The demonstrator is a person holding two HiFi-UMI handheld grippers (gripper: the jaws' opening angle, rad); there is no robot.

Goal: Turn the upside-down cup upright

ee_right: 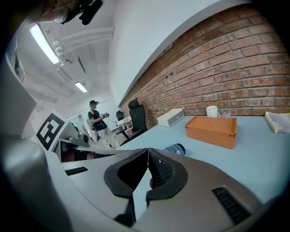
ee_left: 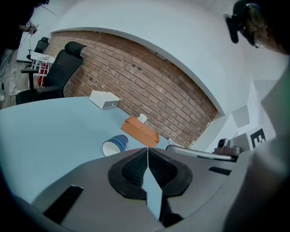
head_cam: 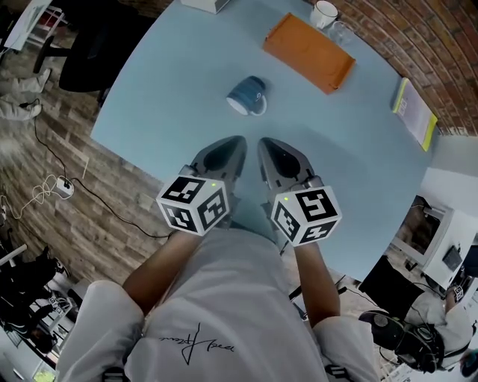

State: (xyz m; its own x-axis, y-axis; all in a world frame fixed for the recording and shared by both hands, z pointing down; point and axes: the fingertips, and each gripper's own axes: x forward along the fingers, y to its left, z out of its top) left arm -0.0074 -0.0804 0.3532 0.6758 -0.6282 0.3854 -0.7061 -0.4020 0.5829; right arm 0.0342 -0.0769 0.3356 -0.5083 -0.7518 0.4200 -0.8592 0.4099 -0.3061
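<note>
Currently, your left gripper (head_cam: 236, 142) hangs over the near edge of the pale blue table (head_cam: 149, 89), its jaws pressed together on nothing. Ahead of its tip and clear of it, the blue mug (head_cam: 248, 96) lies on its side, white mouth facing you and handle to the right, so it is neither inverted nor upright. Your right gripper (head_cam: 266, 142) sits just beside the left, jaws likewise closed and empty.

Finding: 0 of 2 grippers touches the mug, and the turn to upright looks wholly outstanding.

Surface: flat, with an orange box (head_cam: 308, 43), a white mug (head_cam: 323, 13) and a yellow-edged book (head_cam: 414, 112) well apart from the blue mug.

Room: office chair (head_cam: 93, 52) and cables (head_cam: 52, 171) at left, brick wall (head_cam: 403, 37) at right.
</note>
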